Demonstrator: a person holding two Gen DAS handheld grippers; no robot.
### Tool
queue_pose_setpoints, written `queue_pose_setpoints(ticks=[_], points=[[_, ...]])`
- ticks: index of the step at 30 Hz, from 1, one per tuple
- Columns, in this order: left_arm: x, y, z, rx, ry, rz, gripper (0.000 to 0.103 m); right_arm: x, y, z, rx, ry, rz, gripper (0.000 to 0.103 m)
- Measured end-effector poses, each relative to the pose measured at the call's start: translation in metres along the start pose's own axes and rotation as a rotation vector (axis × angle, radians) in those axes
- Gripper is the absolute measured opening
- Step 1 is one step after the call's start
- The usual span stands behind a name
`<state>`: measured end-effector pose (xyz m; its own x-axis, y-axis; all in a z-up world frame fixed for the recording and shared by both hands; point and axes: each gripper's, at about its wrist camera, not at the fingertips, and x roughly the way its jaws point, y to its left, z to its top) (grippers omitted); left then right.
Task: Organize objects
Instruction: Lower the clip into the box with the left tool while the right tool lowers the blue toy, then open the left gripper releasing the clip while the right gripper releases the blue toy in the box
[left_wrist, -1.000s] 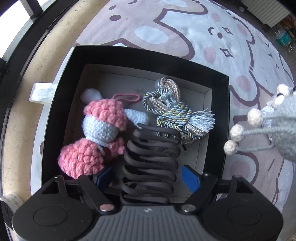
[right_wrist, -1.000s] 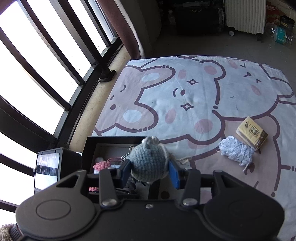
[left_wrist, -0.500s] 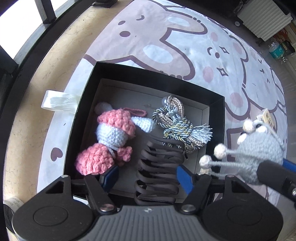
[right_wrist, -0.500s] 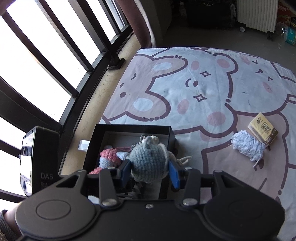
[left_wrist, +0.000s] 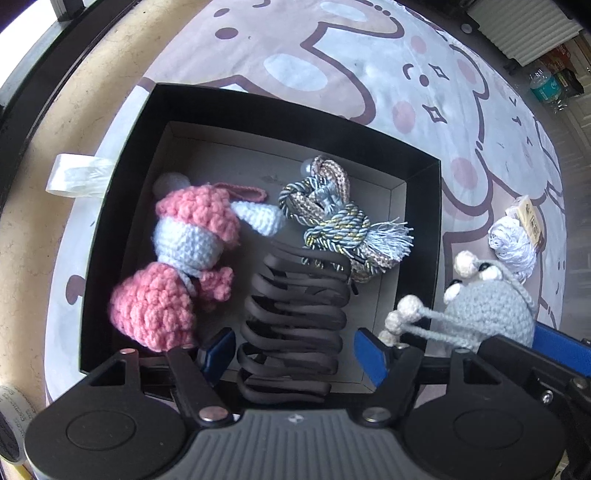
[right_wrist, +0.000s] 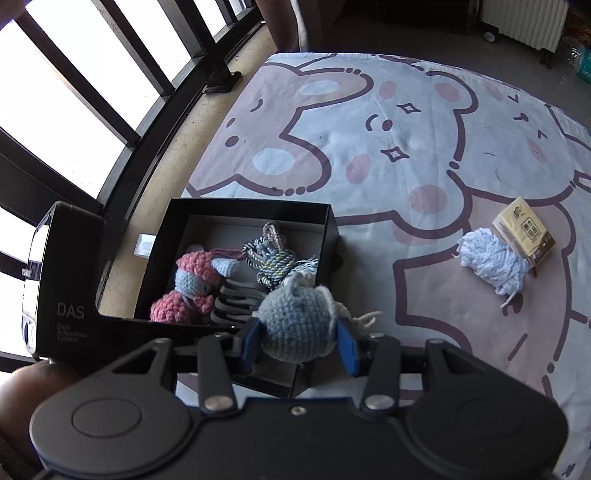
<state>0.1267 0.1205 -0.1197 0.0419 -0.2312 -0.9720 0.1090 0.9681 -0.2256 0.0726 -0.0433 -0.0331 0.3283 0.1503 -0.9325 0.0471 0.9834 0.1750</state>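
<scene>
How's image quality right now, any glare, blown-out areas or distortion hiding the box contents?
Right wrist view: the windows at left are blown out white, yet the black box interior stays readable; the grey crochet toy in the right gripper hides its near corner. Left wrist view: even light, strong fisheye bending at the edges, and the pink crochet doll and black hair claw are sharp.

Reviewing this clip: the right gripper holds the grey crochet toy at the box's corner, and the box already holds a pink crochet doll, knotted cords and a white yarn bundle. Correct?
Not quite. The white yarn bundle lies on the blanket beside a tissue pack, as the right wrist view shows. The third item in the box is a black hair claw clip.
</scene>
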Motion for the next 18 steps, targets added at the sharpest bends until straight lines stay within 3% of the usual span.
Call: queue_pose_setpoints(ticks=[2,7,11,18], points=[[0.004,-0.004,-0.001,0.004,0.001,0.021,0.083,0.001,-0.004,0.000,0.008,0.000,-0.015,0.046],[0.006,-0.009,-0.001,0.050,-0.019,0.114,0.081,0.004,-0.013,0.000,0.038,0.010,0.006,0.046],[0.002,0.001,0.001,-0.024,-0.024,0.108,0.066,0.004,-0.009,0.000,0.035,0.009,0.035,0.046],[-0.001,0.010,0.002,-0.058,-0.026,0.105,0.066,0.011,0.002,-0.001,0.016,0.032,0.056,0.046]])
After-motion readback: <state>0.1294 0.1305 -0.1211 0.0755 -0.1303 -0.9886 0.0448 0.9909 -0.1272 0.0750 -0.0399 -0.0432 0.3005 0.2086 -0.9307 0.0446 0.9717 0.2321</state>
